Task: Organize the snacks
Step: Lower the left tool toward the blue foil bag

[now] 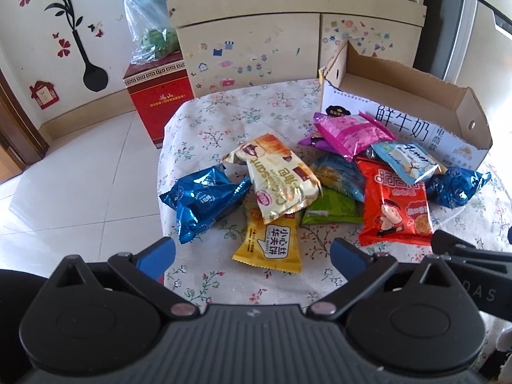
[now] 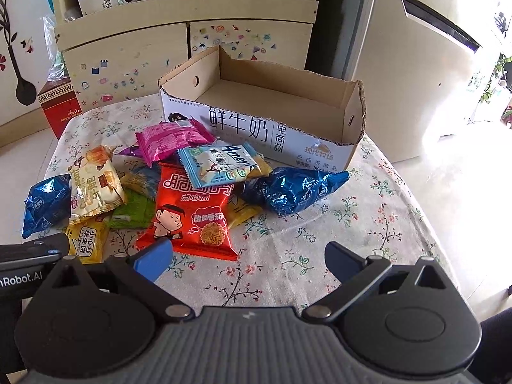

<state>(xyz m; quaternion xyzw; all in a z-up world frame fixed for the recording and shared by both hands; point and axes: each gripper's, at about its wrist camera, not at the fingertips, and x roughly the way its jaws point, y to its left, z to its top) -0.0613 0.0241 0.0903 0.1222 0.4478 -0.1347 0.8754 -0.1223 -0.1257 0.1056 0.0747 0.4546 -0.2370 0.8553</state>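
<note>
A pile of snack packets lies on the floral tablecloth [image 1: 256,288]: a yellow waffle packet [image 1: 270,244], a cream croissant packet [image 1: 278,176], a blue foil packet [image 1: 201,198], a red noodle packet [image 1: 395,208], a pink packet [image 1: 350,132], a light-blue packet [image 1: 406,160] and a second blue foil packet [image 1: 454,184]. An open cardboard box [image 2: 278,96] stands behind them, empty inside. My left gripper [image 1: 252,256] is open and empty, just short of the yellow packet. My right gripper [image 2: 248,260] is open and empty, near the red noodle packet [image 2: 192,204] and blue foil packet [image 2: 294,188].
A cream cabinet [image 1: 249,41] with stickers stands behind the table. A red box [image 1: 160,102] with a plastic bag on it sits on the tiled floor at the left. A fridge [image 2: 400,64] stands at the right. The table's left edge [image 1: 161,192] drops to the floor.
</note>
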